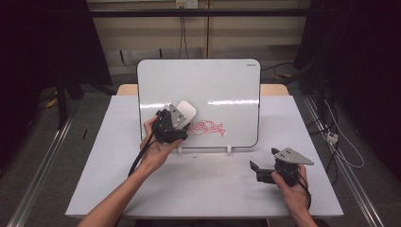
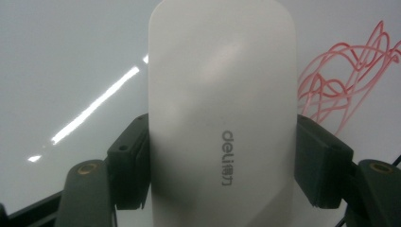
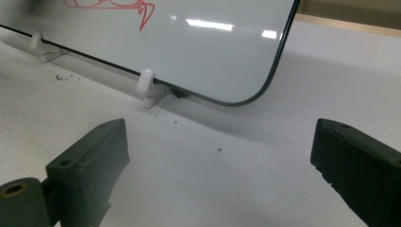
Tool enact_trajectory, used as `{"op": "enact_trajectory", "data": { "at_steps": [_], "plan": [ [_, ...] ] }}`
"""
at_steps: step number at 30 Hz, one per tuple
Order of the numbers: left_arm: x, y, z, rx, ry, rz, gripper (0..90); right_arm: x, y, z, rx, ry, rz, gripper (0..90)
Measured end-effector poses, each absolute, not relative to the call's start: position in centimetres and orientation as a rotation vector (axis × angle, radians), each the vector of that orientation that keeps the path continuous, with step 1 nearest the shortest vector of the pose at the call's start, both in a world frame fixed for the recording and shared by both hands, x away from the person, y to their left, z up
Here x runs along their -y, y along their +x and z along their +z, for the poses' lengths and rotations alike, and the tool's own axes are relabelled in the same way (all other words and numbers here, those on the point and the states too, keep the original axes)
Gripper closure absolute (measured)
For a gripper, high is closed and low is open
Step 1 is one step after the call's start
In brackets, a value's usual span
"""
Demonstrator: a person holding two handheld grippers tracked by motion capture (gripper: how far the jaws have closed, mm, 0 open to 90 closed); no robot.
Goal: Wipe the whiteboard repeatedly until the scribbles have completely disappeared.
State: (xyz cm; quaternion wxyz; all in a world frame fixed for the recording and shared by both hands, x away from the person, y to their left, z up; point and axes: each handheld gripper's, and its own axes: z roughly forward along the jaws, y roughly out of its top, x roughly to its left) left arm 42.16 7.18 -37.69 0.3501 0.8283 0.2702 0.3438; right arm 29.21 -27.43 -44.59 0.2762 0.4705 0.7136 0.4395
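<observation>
Up against the whiteboard (image 1: 227,80), the left gripper (image 1: 182,116) pinches a white eraser (image 2: 222,94) by its two long sides, its flat face on the board just left of the red scribble (image 1: 208,126). Bare board stretches to the left and above; the bottom edge and its two white feet (image 3: 146,85) lie close below. Down on the table (image 1: 198,184), the right gripper (image 1: 257,170) rests with jaws spread and nothing between them, well apart from the board's rounded lower right corner.

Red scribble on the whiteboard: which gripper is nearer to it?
Left. The left gripper holds the white eraser just beside the red scribble; the right gripper rests low on the table, well away.
</observation>
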Motion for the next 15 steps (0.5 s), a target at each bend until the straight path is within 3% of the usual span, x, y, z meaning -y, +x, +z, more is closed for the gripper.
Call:
{"op": "enact_trajectory", "data": {
  "at_steps": [6,15],
  "plan": [
    [-6.76,42.2,-38.16,-0.696,2.16,0.958,30.8,27.46,29.23,-44.61,-1.919,1.266,1.181,5.1],
    [-6.67,42.15,-38.24,-0.712,2.152,0.957,30.5,27.36,29.18,-44.58,-1.922,1.26,1.178,5.1]
  ]
}}
